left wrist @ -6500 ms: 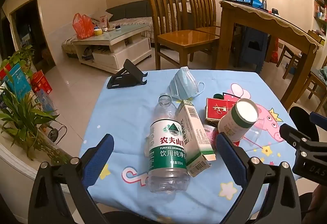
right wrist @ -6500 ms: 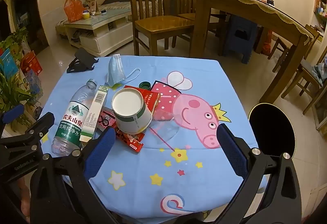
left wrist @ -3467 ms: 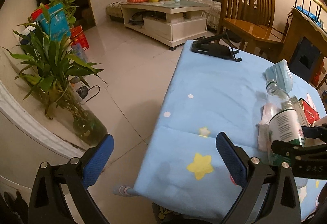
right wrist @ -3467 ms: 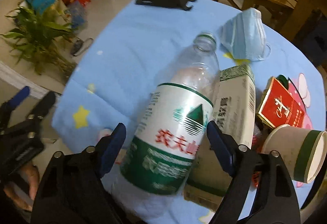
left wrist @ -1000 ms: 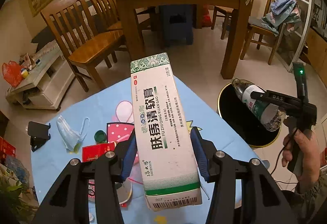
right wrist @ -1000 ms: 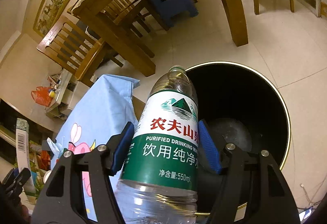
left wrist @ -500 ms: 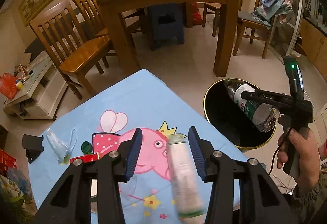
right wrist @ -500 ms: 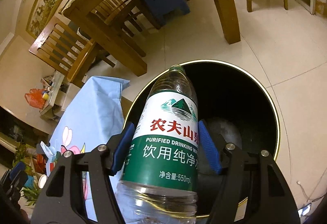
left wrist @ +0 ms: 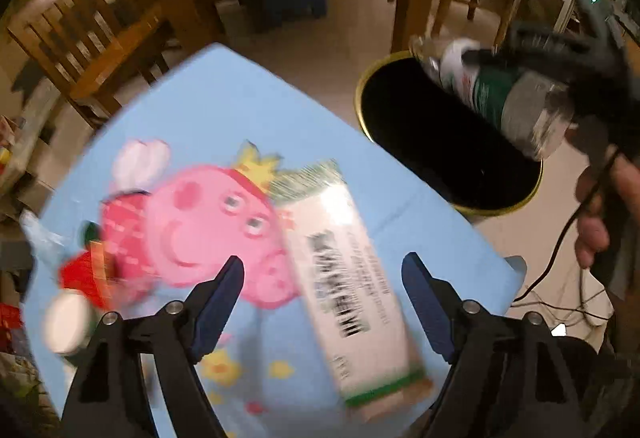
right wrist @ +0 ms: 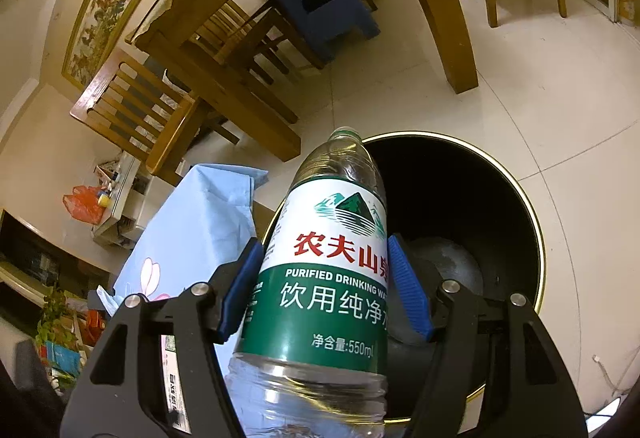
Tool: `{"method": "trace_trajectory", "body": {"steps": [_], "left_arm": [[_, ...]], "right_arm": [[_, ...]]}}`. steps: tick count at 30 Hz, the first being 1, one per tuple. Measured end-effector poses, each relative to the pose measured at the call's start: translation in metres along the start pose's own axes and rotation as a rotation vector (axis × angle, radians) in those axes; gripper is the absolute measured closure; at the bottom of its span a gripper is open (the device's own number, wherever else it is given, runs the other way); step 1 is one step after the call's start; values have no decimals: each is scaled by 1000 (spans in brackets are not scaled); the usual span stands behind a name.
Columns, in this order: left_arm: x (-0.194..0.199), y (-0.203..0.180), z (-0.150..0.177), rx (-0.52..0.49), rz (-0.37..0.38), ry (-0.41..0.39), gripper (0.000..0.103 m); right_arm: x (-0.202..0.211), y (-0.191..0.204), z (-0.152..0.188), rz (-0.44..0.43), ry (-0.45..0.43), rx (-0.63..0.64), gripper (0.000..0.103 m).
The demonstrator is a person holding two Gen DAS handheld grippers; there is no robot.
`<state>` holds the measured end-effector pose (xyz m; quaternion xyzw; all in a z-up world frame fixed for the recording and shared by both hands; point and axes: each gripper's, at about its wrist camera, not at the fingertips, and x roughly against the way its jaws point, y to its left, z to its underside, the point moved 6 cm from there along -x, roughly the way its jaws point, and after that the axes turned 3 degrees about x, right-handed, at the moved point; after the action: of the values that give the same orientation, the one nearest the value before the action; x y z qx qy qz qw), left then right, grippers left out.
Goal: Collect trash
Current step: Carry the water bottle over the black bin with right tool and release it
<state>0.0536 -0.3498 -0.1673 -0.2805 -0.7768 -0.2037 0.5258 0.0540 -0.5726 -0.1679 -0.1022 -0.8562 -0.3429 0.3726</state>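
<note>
My right gripper [right wrist: 326, 282] is shut on an empty plastic water bottle [right wrist: 332, 278] with a green and white label, held over the black trash bin [right wrist: 532, 222] with a gold rim. In the left wrist view the bottle [left wrist: 492, 98] and bin [left wrist: 400, 118] show at the upper right. My left gripper [left wrist: 322, 290] is open; a white and green carton box [left wrist: 344, 278] lies blurred between its spread fingers, over the blue cartoon tablecloth [left wrist: 224, 110], apart from both pads.
A red packet [left wrist: 80, 274], a paper cup [left wrist: 64, 322] and a face mask [left wrist: 36, 230] lie at the table's left. A wooden dining table [right wrist: 280, 18], chairs [right wrist: 136, 110] and a blue stool [right wrist: 320, 6] stand behind the bin on tiled floor.
My left gripper has opened and let go of the carton box, which has dropped toward the tablecloth. My right gripper holds the bottle over the bin, shifted slightly.
</note>
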Motion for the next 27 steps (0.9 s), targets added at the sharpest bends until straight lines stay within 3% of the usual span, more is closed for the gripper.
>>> {"method": "trace_trajectory", "body": {"steps": [2, 3, 6, 8, 10, 16, 21, 24, 27], "left_arm": [[-23, -7, 5, 20, 41, 68, 26], [-24, -9, 4, 29, 38, 48, 22], [-18, -20, -5, 11, 37, 1, 58], [-17, -26, -13, 14, 66, -5, 58], [-18, -30, -26, 10, 37, -30, 58], [-29, -49, -59, -30, 61, -50, 58], [-45, -80, -89, -107, 70, -54, 56], [-54, -87, -100, -125, 47, -56, 41], [-53, -87, -98, -132, 44, -66, 34]], "right_arm": [[2, -1, -1, 2, -6, 3, 39], [3, -2, -1, 1, -8, 1, 40], [4, -4, -1, -6, -10, -3, 39], [6, -5, -1, -11, -14, -3, 39], [8, -5, -3, -12, -22, -2, 39], [4, -15, 0, 6, -6, -19, 39], [29, -35, -11, 18, -93, -82, 40], [40, -49, -16, 25, -125, -118, 39], [38, -53, -14, 27, -109, -121, 39]]}}
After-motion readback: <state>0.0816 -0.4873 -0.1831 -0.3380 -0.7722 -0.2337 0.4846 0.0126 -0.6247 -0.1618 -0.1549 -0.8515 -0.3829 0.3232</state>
